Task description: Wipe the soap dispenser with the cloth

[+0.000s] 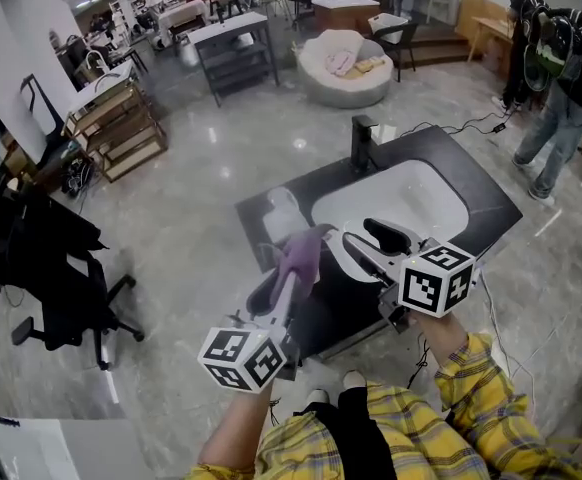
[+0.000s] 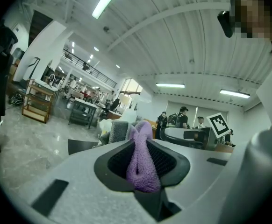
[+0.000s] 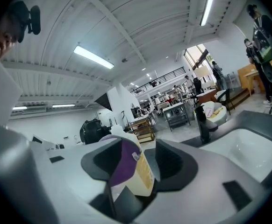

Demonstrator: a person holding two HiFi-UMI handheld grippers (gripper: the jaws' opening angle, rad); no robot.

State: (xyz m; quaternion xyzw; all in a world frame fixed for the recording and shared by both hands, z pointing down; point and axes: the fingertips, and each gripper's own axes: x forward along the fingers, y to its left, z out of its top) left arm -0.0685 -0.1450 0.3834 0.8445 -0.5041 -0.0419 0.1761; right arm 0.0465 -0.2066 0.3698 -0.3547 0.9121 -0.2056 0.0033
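Observation:
A white soap dispenser (image 1: 283, 211) with a yellowish label stands at the left corner of the dark counter (image 1: 486, 198). My left gripper (image 1: 293, 280) is shut on a purple cloth (image 1: 302, 253), and the cloth's top rests against the dispenser's near side. The left gripper view shows the cloth (image 2: 143, 164) bunched between both pads. My right gripper (image 1: 356, 240) hovers over the sink's left rim, jaws apart, aimed at the dispenser. In the right gripper view the dispenser (image 3: 143, 171) shows between the pads, half covered by the cloth (image 3: 119, 164), with a gap to the right pad.
A white sink (image 1: 436, 203) is set in the counter, with a black faucet (image 1: 363, 140) behind it. An office chair (image 1: 56, 293) stands to the left. Two people (image 1: 563, 78) stand at the far right. Shelves and tables fill the back of the hall.

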